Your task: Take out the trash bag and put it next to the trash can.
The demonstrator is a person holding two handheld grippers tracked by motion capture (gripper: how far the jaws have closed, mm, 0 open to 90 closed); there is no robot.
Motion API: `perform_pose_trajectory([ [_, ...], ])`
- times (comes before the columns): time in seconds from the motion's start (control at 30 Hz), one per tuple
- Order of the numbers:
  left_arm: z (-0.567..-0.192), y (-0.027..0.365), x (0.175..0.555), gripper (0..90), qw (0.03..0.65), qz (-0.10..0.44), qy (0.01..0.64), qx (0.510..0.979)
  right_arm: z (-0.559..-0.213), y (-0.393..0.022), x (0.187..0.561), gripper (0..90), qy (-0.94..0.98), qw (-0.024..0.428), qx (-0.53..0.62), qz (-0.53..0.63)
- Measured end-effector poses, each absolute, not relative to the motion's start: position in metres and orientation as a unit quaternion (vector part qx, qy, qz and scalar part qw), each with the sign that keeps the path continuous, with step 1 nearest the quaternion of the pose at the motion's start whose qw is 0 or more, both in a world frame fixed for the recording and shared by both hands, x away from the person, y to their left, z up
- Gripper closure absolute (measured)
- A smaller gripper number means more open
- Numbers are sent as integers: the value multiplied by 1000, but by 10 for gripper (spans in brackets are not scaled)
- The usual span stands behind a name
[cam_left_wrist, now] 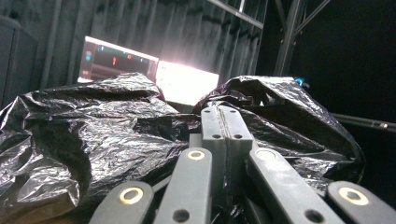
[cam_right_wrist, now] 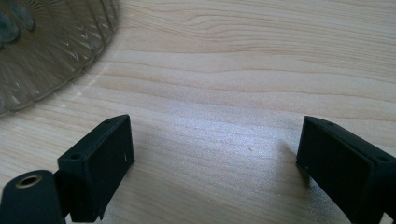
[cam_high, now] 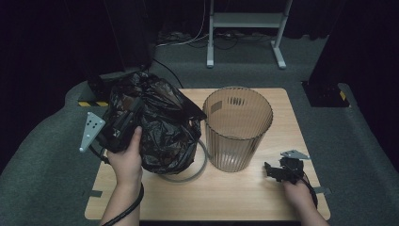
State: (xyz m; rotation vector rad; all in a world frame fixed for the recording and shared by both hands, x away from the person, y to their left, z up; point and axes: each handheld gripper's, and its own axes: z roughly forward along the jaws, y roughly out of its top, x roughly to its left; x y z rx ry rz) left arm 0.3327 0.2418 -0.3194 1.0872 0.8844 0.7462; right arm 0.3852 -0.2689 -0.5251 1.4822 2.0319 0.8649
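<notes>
My left gripper is at the left side of the table, up against the black trash bag. Its jaws are pressed tight together, and in the left gripper view the crinkly black plastic of the bag bunches up all around my left gripper's closed tips. A fold of the bag seems to be pinched there, but I cannot see the pinch itself. My left hand wraps around the back of this gripper.

The bag sits on the left half of the table. It is puffed up and shiny. It touches the see-through ribbed bin, which stands upright just to its right, in the middle of the table. A grey ring lies flat on the table under the near edge of the bag.

My right gripper rests low at the near right side of the table, near the bin. Its jaws stand wide apart with bare wood between them. The bin's bottom edge shows at the far left of that view.
</notes>
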Motion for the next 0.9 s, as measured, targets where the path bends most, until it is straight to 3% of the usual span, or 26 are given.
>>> perform_pose_trajectory([
  [0.4, -364, 252, 343, 896, 650, 317, 452, 522, -525, -268, 385, 101, 742, 238, 542, 315],
  [0.9, -377, 244, 349, 895, 617, 306, 469, 553, -525, -268, 388, 98, 750, 233, 531, 318],
])
